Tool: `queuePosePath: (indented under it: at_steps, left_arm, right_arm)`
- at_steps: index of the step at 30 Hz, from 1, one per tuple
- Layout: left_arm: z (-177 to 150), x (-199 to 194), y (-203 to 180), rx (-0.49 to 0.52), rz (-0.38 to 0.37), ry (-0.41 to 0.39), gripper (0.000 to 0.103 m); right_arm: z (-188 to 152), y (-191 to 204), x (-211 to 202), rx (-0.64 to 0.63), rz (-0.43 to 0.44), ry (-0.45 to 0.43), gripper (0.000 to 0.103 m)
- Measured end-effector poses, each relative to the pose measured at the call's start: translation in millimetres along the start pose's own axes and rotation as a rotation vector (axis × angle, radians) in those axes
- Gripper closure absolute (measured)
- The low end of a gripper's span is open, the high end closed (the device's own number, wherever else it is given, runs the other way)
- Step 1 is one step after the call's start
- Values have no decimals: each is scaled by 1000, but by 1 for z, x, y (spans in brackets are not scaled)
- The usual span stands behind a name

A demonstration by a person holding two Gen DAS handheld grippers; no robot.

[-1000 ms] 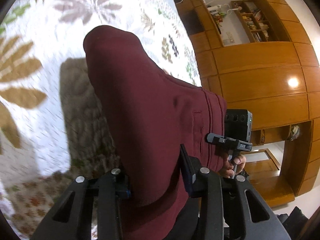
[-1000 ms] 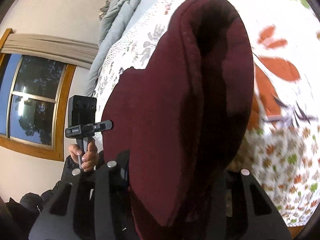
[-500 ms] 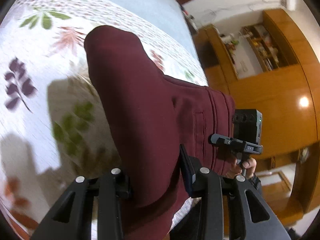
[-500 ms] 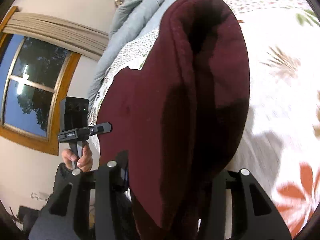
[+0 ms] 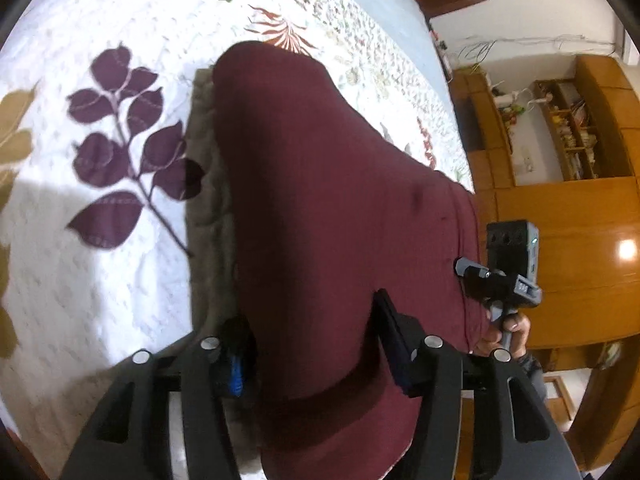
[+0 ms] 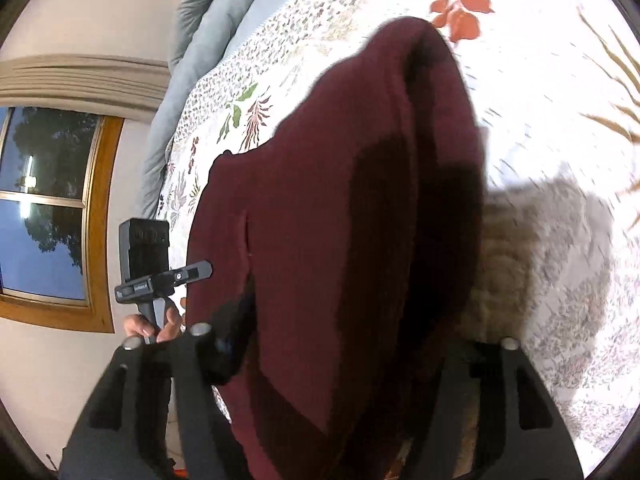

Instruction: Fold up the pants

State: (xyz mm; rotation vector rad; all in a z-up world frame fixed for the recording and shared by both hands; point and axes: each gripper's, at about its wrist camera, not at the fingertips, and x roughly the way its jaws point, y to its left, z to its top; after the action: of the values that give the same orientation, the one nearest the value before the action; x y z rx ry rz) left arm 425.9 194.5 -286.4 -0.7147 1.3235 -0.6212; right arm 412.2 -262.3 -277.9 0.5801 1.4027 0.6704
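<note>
Both tools' jaws had just been opening. The left gripper (image 5: 316, 344) stood parted, the dark maroon knit pants (image 5: 332, 216) draped between its fingers, the right pad clear of the cloth. The right gripper (image 6: 344, 344) gaped wider around the same pants (image 6: 344, 220); pad contact was hidden. Both pointed downward over the leaf-printed white quilt (image 5: 80, 240), which lay nearer than before.

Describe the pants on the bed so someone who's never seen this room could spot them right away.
Find the bed with the white bedspread printed with coloured leaves. Near its edge, between the two black grippers, lies a bundle of cloth: the maroon pants. They are the only plain, dark-red thing on that patterned cover, unlike the pale blue-grey quilt at the far side.
</note>
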Motion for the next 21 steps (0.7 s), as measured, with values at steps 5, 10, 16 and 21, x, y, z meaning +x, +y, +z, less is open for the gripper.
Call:
queuePosePath:
  at_steps: [5, 10, 16, 21]
  left_arm:
    - [-14, -69, -25, 101, 82, -157, 29]
    - [17, -101, -51, 119, -30, -315, 26]
    - [79, -15, -38, -4, -165, -183, 27]
    - [73, 1, 0, -79, -183, -167, 47]
  right_arm:
    - [-18, 10, -56, -15, -99, -172, 28]
    - [-8, 47, -90, -70, 73, -361, 41]
    - [35, 37, -9, 27, 185, -225, 59]
    - [25, -22, -1, 148, 283, -229, 103]
